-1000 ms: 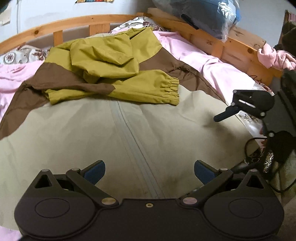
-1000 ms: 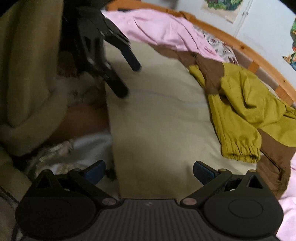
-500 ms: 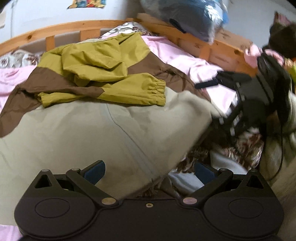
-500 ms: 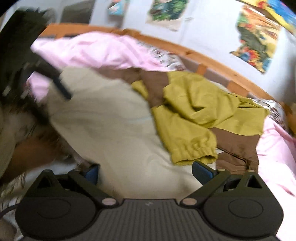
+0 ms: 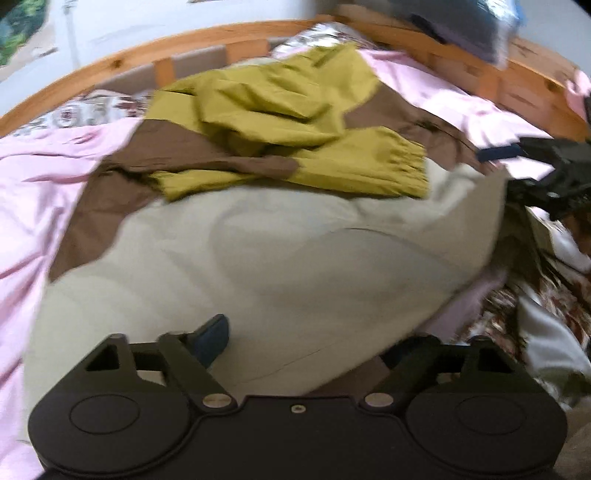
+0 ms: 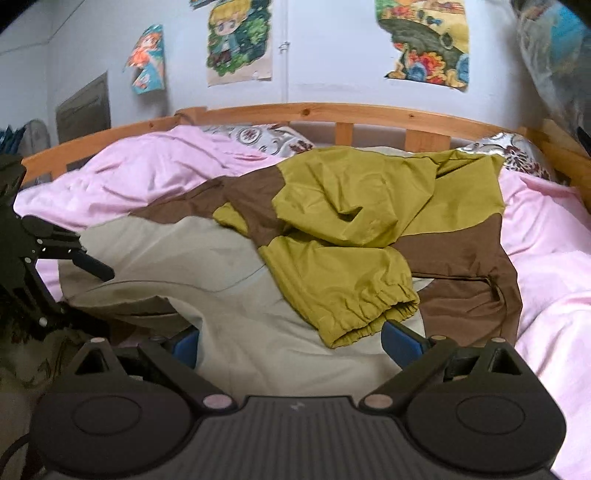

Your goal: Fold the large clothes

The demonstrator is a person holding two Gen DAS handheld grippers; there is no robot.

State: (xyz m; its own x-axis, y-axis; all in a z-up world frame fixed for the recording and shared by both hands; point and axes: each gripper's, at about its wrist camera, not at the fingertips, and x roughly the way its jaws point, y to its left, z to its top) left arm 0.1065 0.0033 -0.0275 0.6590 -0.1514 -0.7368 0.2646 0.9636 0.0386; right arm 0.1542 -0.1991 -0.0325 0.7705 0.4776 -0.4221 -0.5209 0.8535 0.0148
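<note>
A large jacket (image 5: 280, 258), beige below, brown in the middle and olive-green on top, lies spread on the bed; it also shows in the right wrist view (image 6: 258, 325). Both olive sleeves (image 6: 343, 284) are folded across its chest. My left gripper (image 5: 306, 343) is open over the beige hem, whose edge covers its right fingertip. My right gripper (image 6: 290, 341) is open at the hem's other side, the beige cloth lying between its fingers. Each gripper shows in the other's view, the right one (image 5: 550, 173) and the left one (image 6: 55, 251).
The bed has a pink sheet (image 6: 155, 177), patterned pillows (image 6: 266, 136) and a wooden rail (image 6: 332, 110). Posters (image 6: 240, 40) hang on the wall. A bagged bundle (image 5: 461, 22) sits on the rail corner. A patterned cloth (image 5: 546, 314) hangs at the bed's edge.
Both grippers have swung round to face the headboard and come down to the jacket's hem. The beige hem is now rumpled and lifted near the right gripper.
</note>
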